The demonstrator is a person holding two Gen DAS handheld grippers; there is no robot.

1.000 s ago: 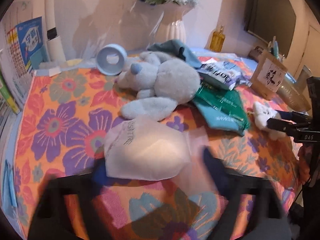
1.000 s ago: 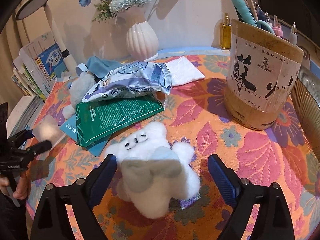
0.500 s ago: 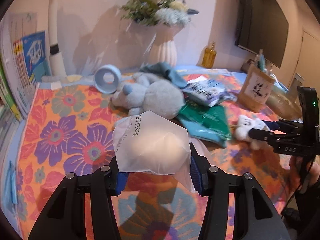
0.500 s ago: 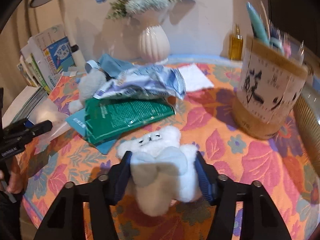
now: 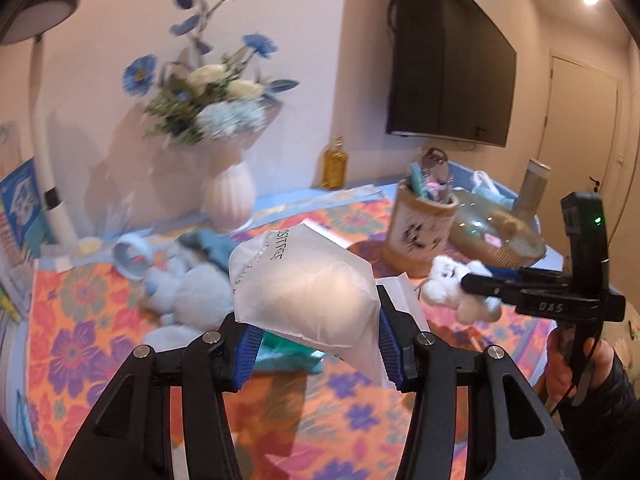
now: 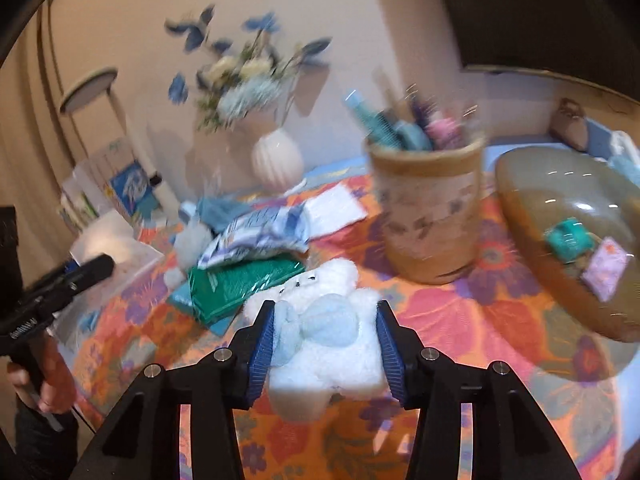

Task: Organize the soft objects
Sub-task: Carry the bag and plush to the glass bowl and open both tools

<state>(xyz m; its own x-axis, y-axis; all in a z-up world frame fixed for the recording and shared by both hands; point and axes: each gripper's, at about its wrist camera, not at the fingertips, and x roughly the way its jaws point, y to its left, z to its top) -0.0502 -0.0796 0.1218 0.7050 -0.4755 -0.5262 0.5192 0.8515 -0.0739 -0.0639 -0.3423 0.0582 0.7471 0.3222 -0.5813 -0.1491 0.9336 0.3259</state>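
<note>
Left gripper (image 5: pixel 311 350) pinches a translucent white pouch (image 5: pixel 304 294) between its blue pads, clear of the flowered tablecloth (image 5: pixel 76 320). At ten o'clock from it a grey plush (image 5: pixel 188 296) lies on the cloth, unsorted. At three o'clock the right gripper (image 6: pixel 325 348) is closing its jaws on a white plush bear (image 6: pixel 324 332), its pads already sunk into the fur at both flanks. Beyond it, at one o'clock, stands a pen holder (image 6: pixel 428 220), and at two o'clock an amber glass bowl (image 6: pixel 560 248), probably the drop place, though that is a guess. To carry well, keep both squeezes gentle, since soft bodies slip if they deform; bring both loads over the bowl, passing wide of the pen holder, and let go low.
</note>
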